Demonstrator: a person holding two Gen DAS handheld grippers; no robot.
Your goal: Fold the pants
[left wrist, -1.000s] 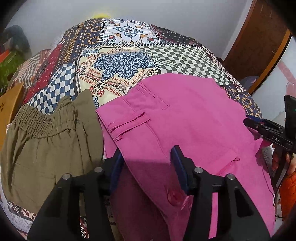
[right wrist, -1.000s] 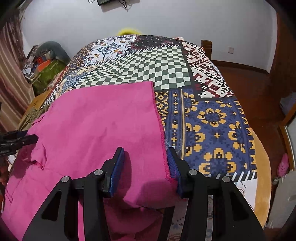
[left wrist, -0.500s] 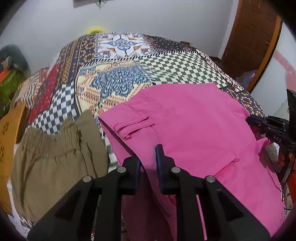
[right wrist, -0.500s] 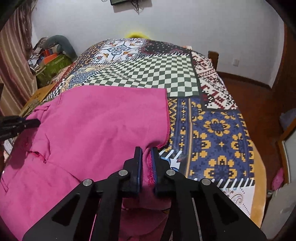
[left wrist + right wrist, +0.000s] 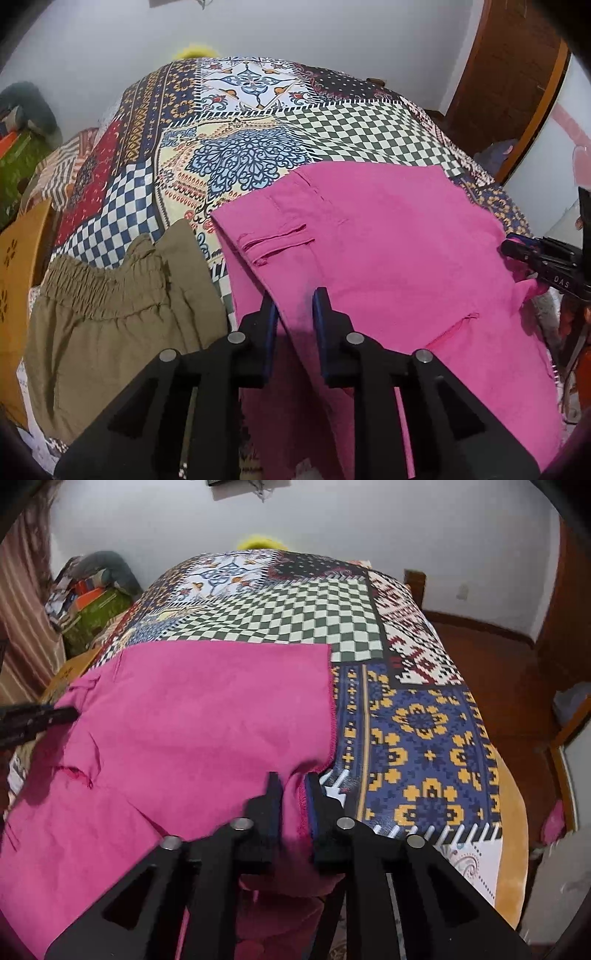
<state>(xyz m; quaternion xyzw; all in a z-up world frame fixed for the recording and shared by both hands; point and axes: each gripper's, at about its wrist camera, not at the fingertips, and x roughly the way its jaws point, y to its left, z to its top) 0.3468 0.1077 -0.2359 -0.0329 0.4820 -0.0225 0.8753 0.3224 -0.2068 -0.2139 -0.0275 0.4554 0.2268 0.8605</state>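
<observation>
The left tool [image 5: 293, 317] is pinching the near edge of the pink pants [image 5: 369, 251] at the waistband end, its jaws having just eased a little wider while the fabric is still standing between the blue pads. The right tool [image 5: 293, 801] is doing the same at the hem corner of the leg, its jaws also having just been opening slightly, with the stitched pink edge bunched between them. Both grips are looking loose rather than tight, though cloth is plainly sitting in each.

Outward from the tools, the pants are lying flat across the patterned bedspread [image 5: 243, 162] on the bed, stretching away from the near edge toward the checkered panel. Their long axis is running side to side between the two tools: waistband and pocket welt by the left, hem by the right. So each hand is already sitting at its own end, and the coming fold is likely turning on carrying the near edge forward over the far one, or bringing one end across to the other. Folded olive pants [image 5: 110, 317] are lying just beside the pink pair, to the left.
</observation>
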